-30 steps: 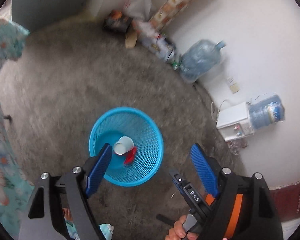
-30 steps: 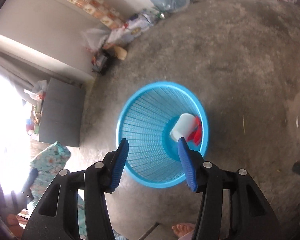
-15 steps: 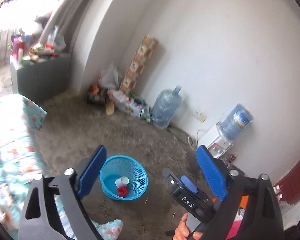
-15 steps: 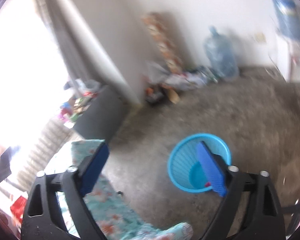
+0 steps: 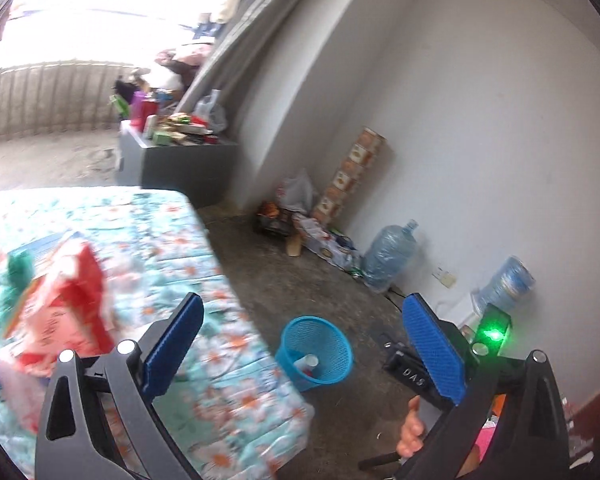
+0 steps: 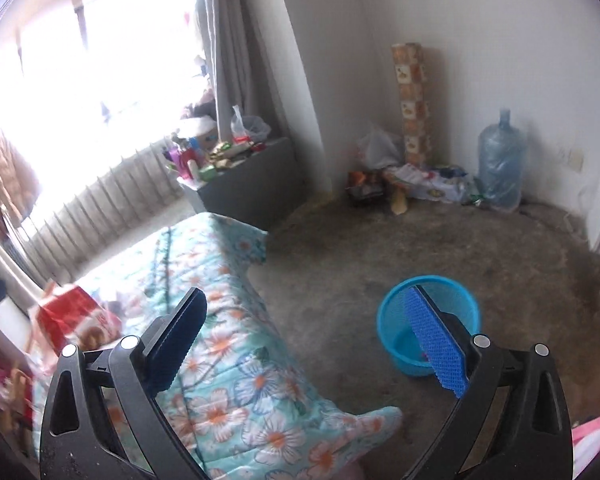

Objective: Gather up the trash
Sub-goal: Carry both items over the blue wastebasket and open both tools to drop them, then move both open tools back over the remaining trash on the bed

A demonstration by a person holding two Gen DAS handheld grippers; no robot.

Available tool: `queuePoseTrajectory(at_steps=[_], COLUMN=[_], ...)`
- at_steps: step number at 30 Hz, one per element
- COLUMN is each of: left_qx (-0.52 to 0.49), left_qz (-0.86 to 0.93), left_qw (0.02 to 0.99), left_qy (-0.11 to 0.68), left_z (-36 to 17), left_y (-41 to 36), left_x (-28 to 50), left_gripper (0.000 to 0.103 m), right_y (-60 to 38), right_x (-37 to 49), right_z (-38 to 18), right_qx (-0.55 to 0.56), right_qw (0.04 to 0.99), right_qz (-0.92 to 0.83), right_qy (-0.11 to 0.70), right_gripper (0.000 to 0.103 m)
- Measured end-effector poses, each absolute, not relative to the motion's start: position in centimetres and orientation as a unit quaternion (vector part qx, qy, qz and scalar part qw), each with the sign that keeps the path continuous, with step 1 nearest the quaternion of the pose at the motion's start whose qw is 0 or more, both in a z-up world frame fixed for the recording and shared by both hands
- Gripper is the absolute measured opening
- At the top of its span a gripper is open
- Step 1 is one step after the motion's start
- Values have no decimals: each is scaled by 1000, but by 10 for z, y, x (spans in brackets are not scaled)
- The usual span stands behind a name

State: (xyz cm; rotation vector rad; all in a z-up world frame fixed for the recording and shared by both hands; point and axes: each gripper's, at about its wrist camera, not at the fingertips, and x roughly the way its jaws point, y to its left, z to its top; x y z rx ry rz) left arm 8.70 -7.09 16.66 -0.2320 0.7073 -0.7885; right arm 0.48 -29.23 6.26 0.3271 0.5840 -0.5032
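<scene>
The blue mesh basket (image 5: 326,378) stands on the concrete floor beside the bed, with a white cup (image 5: 310,360) and a red scrap inside. My left gripper (image 5: 302,299) hangs high above and back from the basket, its jaws opening with nothing between them. My right gripper (image 6: 305,293) is likewise raised, its jaws opening and empty; its right finger covers part of the basket (image 6: 392,306). A red and white bag (image 5: 66,304) and a green item (image 5: 20,266) lie blurred on the bed's floral cover (image 5: 220,344). The red and white bag (image 6: 70,316) also shows in the right wrist view.
Along the far wall are a pile of bags (image 5: 300,220), a patterned roll (image 5: 352,176) and an empty water jug (image 5: 388,260). A dispenser bottle (image 5: 508,284) stands further right. A grey cabinet (image 5: 172,160) loaded with clutter stands by the curtain. A hand (image 5: 412,428) holds the other gripper's handle at lower right.
Both grippers rose away from directly over the basket and tilted up, so the bed and walls came into view. Both pairs of jaws widened; the cup and red scrap stay in the basket.
</scene>
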Motion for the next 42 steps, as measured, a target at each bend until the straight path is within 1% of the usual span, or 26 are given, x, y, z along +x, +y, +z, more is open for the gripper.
queuePoseTrajectory(at_steps=[5,9,11,13,17,22,26,29,34,39,42], left_qx=[-147,-178,-187,-195,-186,-160,-127,-91,-24,24,75], left_qz=[-323,-285,-266,-249,-218,-203,-199,-215,-227,-202,-174], left_qw=[871,888,895,901,915,924,926,925,927,930,934], left_qy=[339,313,306,298,283,280,296,300,297,305,302], left_z=[164,162,159,157,150,133,112,96,76,51,38], left_y=[7,65,92,119,160,189,187,171,129,98,82], left_x=[88,78,72,66,56,45,44,42,39,50,55], left_gripper=[98,98,98,98,98,98,98,98,98,98,98], right_y=[-255,-224,-217,-208,-194,-166,-152,-154,-167,-178,-183], right_x=[11,17,17,13,10,13,14,14,29,41,46], right_z=[67,72,73,73,68,53,37,25,4,0,-2], right_qx=[84,4,-14,-13,31,59,100,141,217,252,260], right_qw=[926,934,937,946,956,950,939,929,899,886,882], right_qz=[-239,-224,-217,-182,-91,-34,-14,-12,-1,2,1], right_qy=[281,279,274,269,276,304,329,343,379,390,393], right_gripper=[95,95,95,95,95,95,95,95,81,80,80])
